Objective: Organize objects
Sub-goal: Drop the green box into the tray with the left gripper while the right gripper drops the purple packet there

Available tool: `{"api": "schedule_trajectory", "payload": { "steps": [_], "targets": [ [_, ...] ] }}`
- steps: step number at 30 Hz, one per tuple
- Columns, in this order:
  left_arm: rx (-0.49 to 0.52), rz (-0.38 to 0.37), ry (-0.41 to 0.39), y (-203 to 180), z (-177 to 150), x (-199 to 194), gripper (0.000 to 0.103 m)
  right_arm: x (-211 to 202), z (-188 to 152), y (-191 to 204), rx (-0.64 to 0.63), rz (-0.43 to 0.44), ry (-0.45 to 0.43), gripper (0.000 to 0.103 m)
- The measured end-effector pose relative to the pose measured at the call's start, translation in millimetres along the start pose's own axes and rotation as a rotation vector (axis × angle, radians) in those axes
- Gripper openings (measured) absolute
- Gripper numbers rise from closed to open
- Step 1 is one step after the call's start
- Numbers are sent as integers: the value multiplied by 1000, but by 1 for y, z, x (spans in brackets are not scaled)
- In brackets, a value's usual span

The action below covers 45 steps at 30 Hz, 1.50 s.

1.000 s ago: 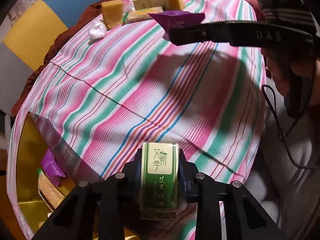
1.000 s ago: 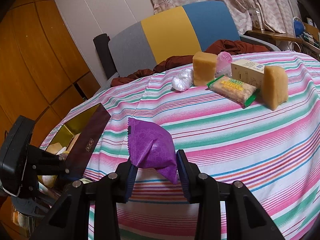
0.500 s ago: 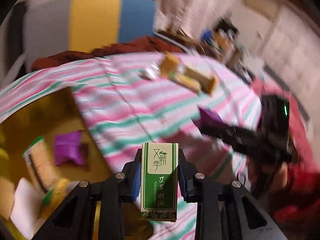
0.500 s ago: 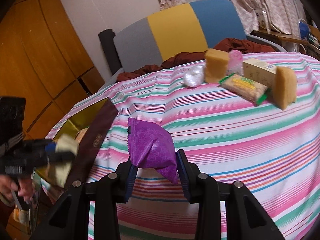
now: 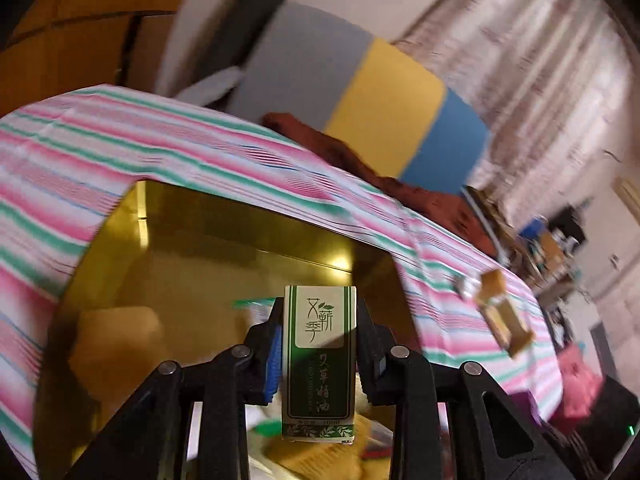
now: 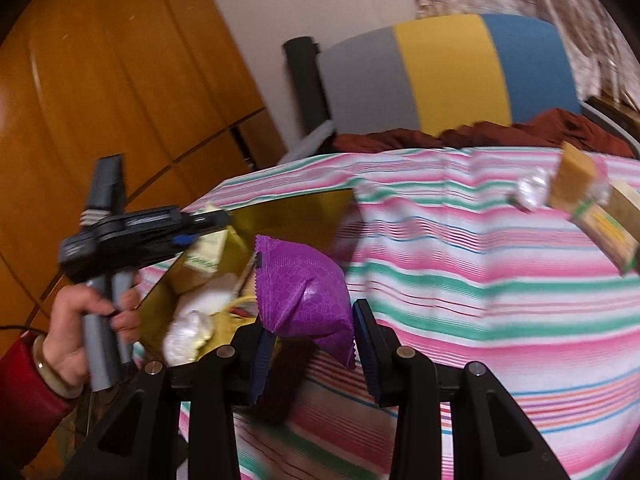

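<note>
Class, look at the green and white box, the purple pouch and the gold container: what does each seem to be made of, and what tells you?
Green and white box: printed card, probably; flat faces, crisp folded edges.
Purple pouch: glossy plastic or foil film; puffed body, serrated seal, sheen.
Gold container: mirror-like gold lining, likely foil-faced card; bright glints along its creases.

Grey, yellow and blue chair back beyond striped tablecloth, wooden wardrobe

Striped tablecloth under gold box

Warm dim indoor light, heavy motion blur, fisheye-bent dark corners, gold glare
</note>
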<state>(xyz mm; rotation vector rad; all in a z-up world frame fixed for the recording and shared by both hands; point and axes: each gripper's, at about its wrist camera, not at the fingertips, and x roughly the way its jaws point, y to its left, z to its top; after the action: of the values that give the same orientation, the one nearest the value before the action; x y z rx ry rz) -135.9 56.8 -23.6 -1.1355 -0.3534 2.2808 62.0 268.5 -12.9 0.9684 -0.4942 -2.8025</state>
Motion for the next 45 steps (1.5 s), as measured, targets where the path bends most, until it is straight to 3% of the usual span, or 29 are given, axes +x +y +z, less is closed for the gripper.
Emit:
{"api": "schedule_trajectory", "payload": {
  "steps": [3,5,7,10,13,18,25,32,37,41,45],
  "targets": [
    [-35,67,9,10,7,11,32,11,-1,14,-22,14,27,38],
    [-57,109,15,16,10,18,55,16,-4,22,-35,23,45,38],
    [-90,80,3,21,9,17,71,17,-7,25,-48,31,55,38],
    [-87,76,-40,18,2,4,87,19,-12,32,-73,60,79,38],
    [-73,132,-93,11,-8,-15,97,24,-16,40,-93,88,101,38],
    [-118,170,-193,15,-28,-59,102,34,-18,54,-145,132,150,38],
    [-186,329,-337,28,-47,-107,103,62,-15,73,-168,166,222,38],
    [-244,313,-369,33,-50,-123,103,77,-15,78,-134,173,257,43],
    [-227,299,-360,25,-53,-120,103,59,-13,67,-98,179,216,46],
    [-182,273,-333,8,-60,-113,103,41,-11,52,-79,134,164,48],
    [-115,208,-311,-16,-68,-107,103,23,-8,29,-71,26,121,48]
  ]
}}
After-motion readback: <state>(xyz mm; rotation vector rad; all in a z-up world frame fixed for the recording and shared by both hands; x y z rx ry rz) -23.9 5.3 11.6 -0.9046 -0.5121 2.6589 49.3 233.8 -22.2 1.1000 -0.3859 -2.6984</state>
